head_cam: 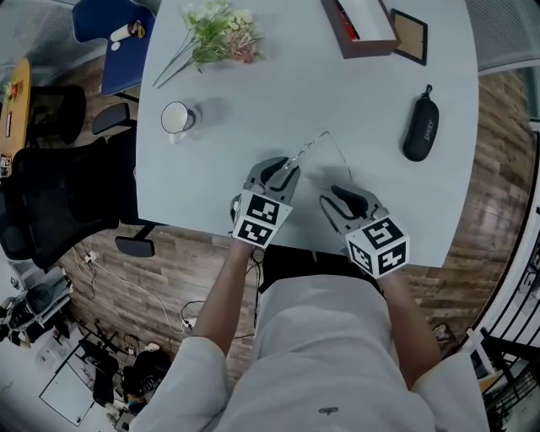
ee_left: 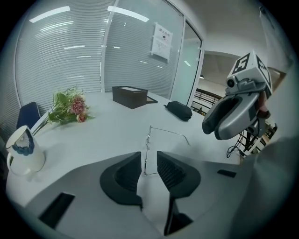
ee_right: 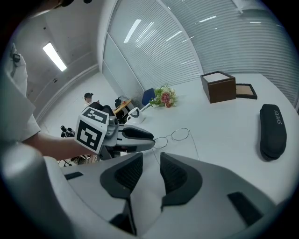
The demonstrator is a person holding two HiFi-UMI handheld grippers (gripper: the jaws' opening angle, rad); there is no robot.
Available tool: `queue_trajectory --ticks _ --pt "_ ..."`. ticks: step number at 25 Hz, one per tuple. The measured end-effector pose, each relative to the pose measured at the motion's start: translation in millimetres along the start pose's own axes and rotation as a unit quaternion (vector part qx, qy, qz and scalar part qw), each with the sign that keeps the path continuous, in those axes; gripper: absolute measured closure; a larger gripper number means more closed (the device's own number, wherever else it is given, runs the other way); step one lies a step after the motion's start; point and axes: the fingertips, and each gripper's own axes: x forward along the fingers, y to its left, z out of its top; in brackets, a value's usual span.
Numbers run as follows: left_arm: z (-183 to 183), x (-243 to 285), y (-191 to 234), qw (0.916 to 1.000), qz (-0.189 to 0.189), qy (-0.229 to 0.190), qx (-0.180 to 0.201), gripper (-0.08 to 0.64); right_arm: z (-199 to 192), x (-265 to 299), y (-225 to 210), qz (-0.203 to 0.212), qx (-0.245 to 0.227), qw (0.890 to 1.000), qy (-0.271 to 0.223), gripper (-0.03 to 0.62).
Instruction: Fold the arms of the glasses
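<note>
Head view: one pair of glasses; left tongs released astride its rim, perhaps touching; right tongs released.

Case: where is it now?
Head view: the black case lies on the right side of the table, right of the glasses and nearer the person than the flat frame beside the box.
</note>
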Motion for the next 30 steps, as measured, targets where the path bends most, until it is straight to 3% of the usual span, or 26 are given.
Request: queue_trajectory --ticks 16,25,30 --pt "-8 8 4 0.9993 0.02 0.021 0.022 0.523 -17 17 0 -0.011 -0.032 0.999 0.04 0.471" --pt "-9 9 4 0.9995 0.016 0.025 0.013 0.534 -31 29 -9 -0.048 -0.144 0.984 0.091 0.474" --pt "-9 8 2 0.9996 0.011 0.026 0.008 0.534 -38 39 -14 -0.081 -0.231 0.962 0.122 0.486"
